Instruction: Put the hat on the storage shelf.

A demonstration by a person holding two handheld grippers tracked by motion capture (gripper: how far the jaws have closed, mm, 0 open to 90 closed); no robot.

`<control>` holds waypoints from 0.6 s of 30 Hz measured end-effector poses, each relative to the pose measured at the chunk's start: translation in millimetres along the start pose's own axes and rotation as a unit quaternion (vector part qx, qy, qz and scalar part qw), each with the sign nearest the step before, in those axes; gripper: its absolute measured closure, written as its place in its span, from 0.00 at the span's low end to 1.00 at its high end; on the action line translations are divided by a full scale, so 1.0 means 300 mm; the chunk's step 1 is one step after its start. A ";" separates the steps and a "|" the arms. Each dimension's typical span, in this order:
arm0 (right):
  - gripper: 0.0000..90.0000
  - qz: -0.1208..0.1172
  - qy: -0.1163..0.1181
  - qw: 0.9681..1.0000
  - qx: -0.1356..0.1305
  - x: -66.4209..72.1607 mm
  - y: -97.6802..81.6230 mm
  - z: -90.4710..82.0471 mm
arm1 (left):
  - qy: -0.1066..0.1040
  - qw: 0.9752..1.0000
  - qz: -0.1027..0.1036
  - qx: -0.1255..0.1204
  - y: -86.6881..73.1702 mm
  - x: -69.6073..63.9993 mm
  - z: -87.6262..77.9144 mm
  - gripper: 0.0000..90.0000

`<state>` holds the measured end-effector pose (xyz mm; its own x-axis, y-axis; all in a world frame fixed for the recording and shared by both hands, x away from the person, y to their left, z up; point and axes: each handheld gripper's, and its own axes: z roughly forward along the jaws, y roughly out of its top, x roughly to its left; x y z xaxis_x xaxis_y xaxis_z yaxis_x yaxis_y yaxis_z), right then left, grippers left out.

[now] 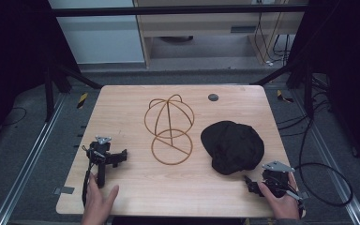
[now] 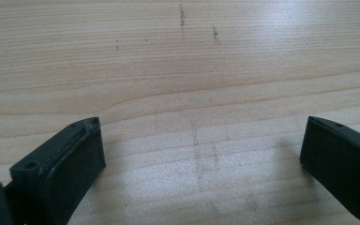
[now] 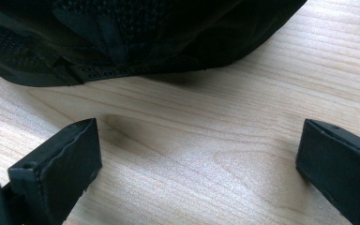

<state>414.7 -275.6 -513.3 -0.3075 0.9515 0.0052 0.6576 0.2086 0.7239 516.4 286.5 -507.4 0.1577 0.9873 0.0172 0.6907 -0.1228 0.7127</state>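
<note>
Pale wood grain covers the surface (image 1: 136,185), which carries a black cap (image 1: 233,146) toward its right edge and a wire hat stand (image 1: 169,127) at its middle. This stand is of thin golden-brown wire: a domed cage above, a flat ring with one cross-bar below it toward the near edge. The cap lies just beside the stand on its right, apart from it. A small dark round disc (image 1: 213,97) sits near the far edge, beyond the cap. The left hand-held gripper (image 1: 120,156) rests near the left edge, well apart from the stand, with the person's left hand (image 1: 98,199) behind it at the near edge; in the left gripper view its jaws stand wide apart over bare wood (image 2: 187,93) with nothing between them. The right hand-held gripper (image 1: 249,182) lies near the near right corner, held by the right hand (image 1: 281,202), and points at the cap. In the right gripper view its jaws are likewise spread wide and hold nothing, and the cap's rim (image 3: 122,70) with its adjusting strap lies just ahead of them, not touching.
</note>
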 end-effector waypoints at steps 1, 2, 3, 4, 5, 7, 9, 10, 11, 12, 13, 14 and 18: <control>0.01 0.000 0.000 1.000 0.000 0.000 0.000 0.000 | 0.002 1.000 0.000 0.000 0.000 -0.001 -0.001 0.00; 0.01 0.000 0.000 1.000 0.000 0.000 0.000 0.000 | 0.002 1.000 0.000 0.000 0.000 -0.001 -0.001 0.00; 0.01 0.000 0.001 1.000 -0.001 -0.001 0.000 0.000 | 0.005 1.000 -0.005 0.001 -0.001 -0.004 -0.002 0.00; 0.01 0.002 0.001 1.000 0.000 -0.001 0.000 0.000 | 0.008 1.000 -0.006 0.001 -0.003 -0.007 -0.003 0.00; 0.01 0.002 0.001 1.000 0.000 -0.001 0.000 0.000 | 0.007 1.000 -0.005 0.000 -0.004 -0.006 -0.004 0.00; 0.01 0.003 0.000 1.000 0.000 0.001 0.001 0.001 | 0.007 1.000 -0.005 0.000 -0.004 -0.006 -0.004 0.00; 0.04 -0.004 0.002 1.000 0.000 0.000 0.003 0.000 | 0.007 1.000 -0.006 0.000 -0.004 -0.007 -0.004 0.00; 0.07 0.006 0.011 1.000 0.006 0.000 0.007 -0.012 | 0.006 1.000 -0.005 0.000 -0.004 -0.006 -0.004 0.00; 0.07 0.006 0.011 1.000 0.006 0.000 0.007 -0.012 | 0.006 1.000 -0.005 0.000 -0.004 -0.006 -0.004 0.00; 0.09 0.009 0.028 0.999 0.020 0.006 0.014 -0.024 | 0.005 1.000 -0.005 0.001 -0.004 -0.006 -0.004 0.00; 0.10 0.003 0.030 0.999 0.030 0.011 0.019 -0.032 | 0.005 1.000 -0.005 0.001 -0.004 -0.006 -0.004 0.00; 0.10 -0.003 0.028 0.999 0.039 0.016 0.026 -0.041 | 0.005 1.000 -0.005 0.001 -0.004 -0.006 -0.004 0.00; 0.11 -0.007 0.026 0.998 0.063 0.029 0.062 -0.077 | 0.004 1.000 -0.004 0.000 -0.004 -0.006 -0.004 0.00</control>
<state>408.4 -268.7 -483.9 -0.3506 0.9359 0.0335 0.7329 0.2520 0.6320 514.3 285.1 -507.5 0.1465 0.9890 0.0176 0.6923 -0.1152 0.7124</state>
